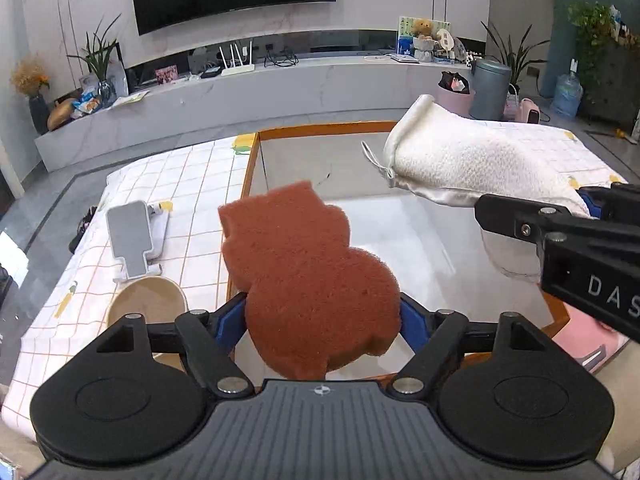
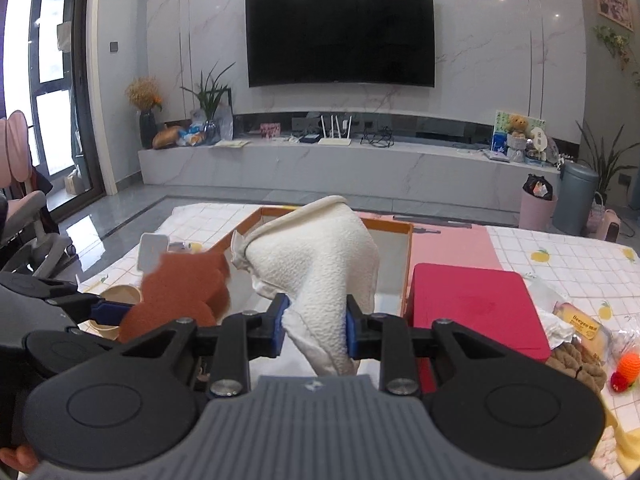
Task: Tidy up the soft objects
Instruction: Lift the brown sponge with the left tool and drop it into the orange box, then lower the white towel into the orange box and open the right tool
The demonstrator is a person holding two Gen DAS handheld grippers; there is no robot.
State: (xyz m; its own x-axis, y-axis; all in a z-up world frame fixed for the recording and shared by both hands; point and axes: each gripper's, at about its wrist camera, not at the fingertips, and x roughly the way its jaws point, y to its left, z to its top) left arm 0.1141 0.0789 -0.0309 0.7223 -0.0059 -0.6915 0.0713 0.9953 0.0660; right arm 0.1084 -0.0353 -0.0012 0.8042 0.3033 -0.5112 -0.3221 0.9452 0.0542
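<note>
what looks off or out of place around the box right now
Nothing spilled or damaged. The bowl lies tipped on its side left of the orange-rimmed box, and the brown sponge and white mitt are held above it.

A dark television [image 2: 340,34] hung on a pale marble-patterned wall [image 2: 480,60]. Below it ran a long low marble console [image 2: 320,168] carrying a white router [image 2: 335,136], a teddy bear [image 2: 519,125] and a vase of dried yellow flowers [image 2: 145,120] at its left end. Green potted plants [image 2: 208,96] stood near both ends. The floor [image 2: 120,216] was glossy grey tile that caught the daylight from a tall dark-framed glass door [image 2: 48,80] on the left. A grey bin [image 2: 576,196] and a pink bin [image 2: 536,208] stood at the right. A grey chair [image 2: 32,216] sat by the door.
</note>
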